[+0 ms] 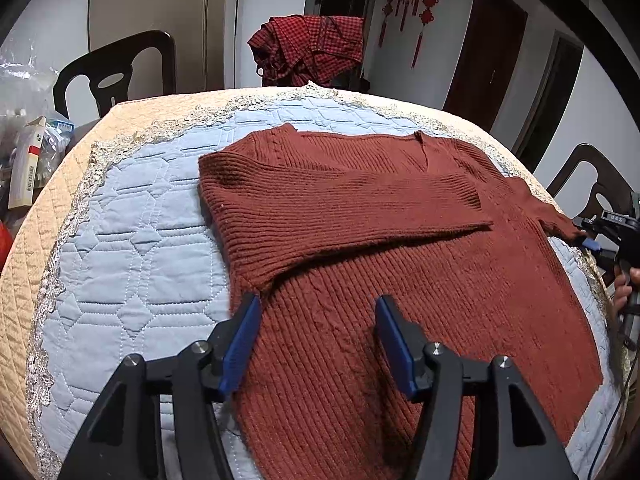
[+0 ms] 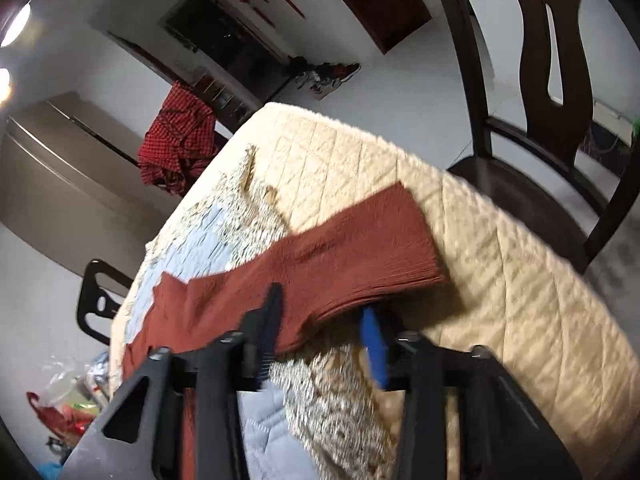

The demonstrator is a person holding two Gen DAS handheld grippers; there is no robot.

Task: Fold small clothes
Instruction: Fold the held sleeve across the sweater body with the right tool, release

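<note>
Left wrist view. A rust-red ribbed V-neck sweater [image 1: 400,264] lies flat on the quilted table cover [image 1: 132,240], neckline toward 12 o'clock and hem toward 6 o'clock. One sleeve [image 1: 344,208] is already folded across the chest, its cuff ending right of centre. The left gripper [image 1: 316,320] hovers over the lower body of the garment at 6 o'clock, its jaws wide apart and holding nothing. At 3 o'clock the second sleeve's cuff [image 1: 560,220] reaches the table edge, where the right gripper [image 1: 588,240] meets it (its jaws are too small here to judge). A red checked garment [image 1: 312,50] hangs over a chair back at 12 o'clock, and boxes and bags clutter the 9 o'clock side.

Right wrist view (motion-blurred). The unfolded sleeve [image 2: 360,248] runs from 9 o'clock toward the centre, with the right gripper [image 2: 324,320] straddling it near the cuff. One black finger [image 2: 268,320] lies above the knit and one blue pad [image 2: 374,344] below, the jaws part open; a closed pinch cannot be confirmed. A dark wooden chair [image 2: 552,120] stands at 2 o'clock.

Progress, judged: one sleeve fold done; remaining are the second sleeve fold and the body folds.
</note>
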